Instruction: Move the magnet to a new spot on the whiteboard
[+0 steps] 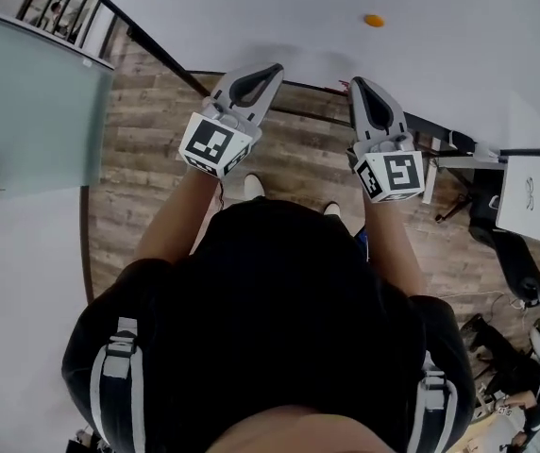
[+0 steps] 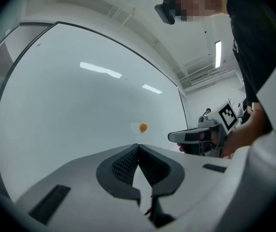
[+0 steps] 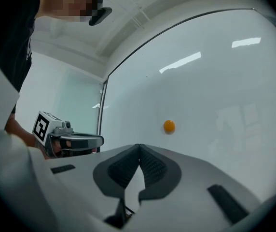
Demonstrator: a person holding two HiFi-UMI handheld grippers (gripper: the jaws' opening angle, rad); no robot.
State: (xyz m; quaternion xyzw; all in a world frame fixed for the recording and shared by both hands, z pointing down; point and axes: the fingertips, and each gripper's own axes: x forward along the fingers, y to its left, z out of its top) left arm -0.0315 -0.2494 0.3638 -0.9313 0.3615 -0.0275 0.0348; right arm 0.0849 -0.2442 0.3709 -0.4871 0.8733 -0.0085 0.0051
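A small round orange magnet (image 1: pixel 373 21) sticks to the white whiteboard (image 1: pixel 279 17); it also shows as the magnet (image 2: pixel 143 127) and the magnet (image 3: pixel 169 126) in the two gripper views. My left gripper (image 1: pixel 275 70) points at the board, shut and empty, well left of and below the magnet. My right gripper (image 1: pixel 358 84) is shut too, with nothing in it, a short way below the magnet. In the left gripper view the jaw tips (image 2: pixel 138 146) meet, and the right gripper (image 2: pixel 196 137) shows beside them. The right gripper's tips (image 3: pixel 139 146) touch as well.
The whiteboard's dark frame (image 1: pixel 171 64) runs along its lower edge above a wooden floor (image 1: pixel 147 149). A frosted glass door (image 1: pixel 25 102) stands at the left. Desks, chair legs and cables (image 1: pixel 497 243) crowd the right side.
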